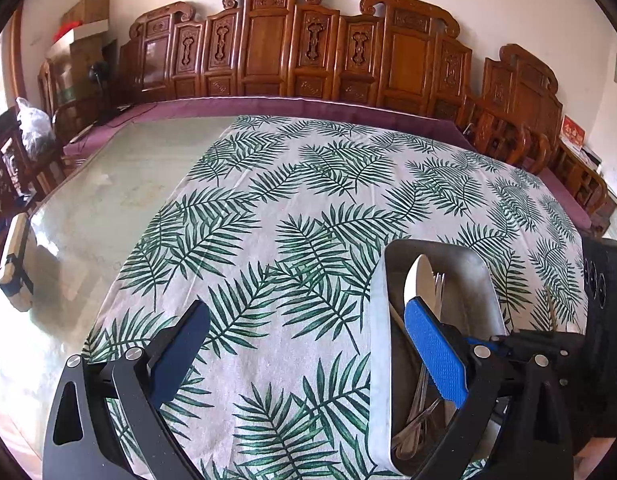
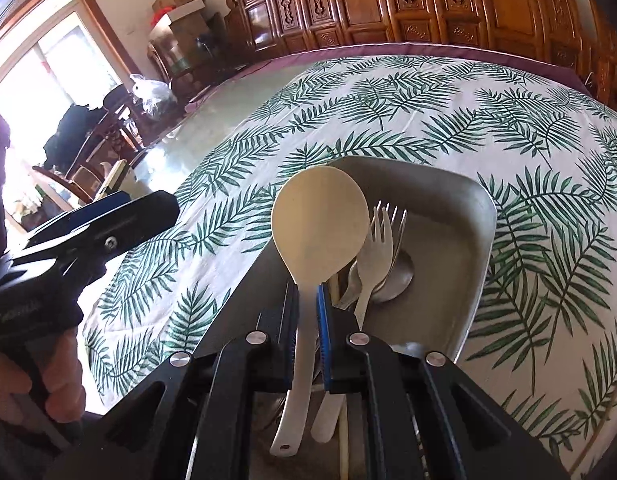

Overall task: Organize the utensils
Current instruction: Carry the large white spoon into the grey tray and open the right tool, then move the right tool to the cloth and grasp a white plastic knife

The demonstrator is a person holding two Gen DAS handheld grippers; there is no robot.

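Leaf-print cloth point(image 1: 268, 208) w/ steel tray point(image 2: 448, 208) (carved-wood room); left claw point(image 1: 308, 344) released, right claw point(image 2: 307, 308) grasping spoon point(image 2: 318, 224).

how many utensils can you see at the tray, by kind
rice paddle, cream, clamped in the right tongs: 1
fork, cream plastic: 1
metal spoons under the fork in the metal tray: at least 1, pile too tangled to count
total: at least 3
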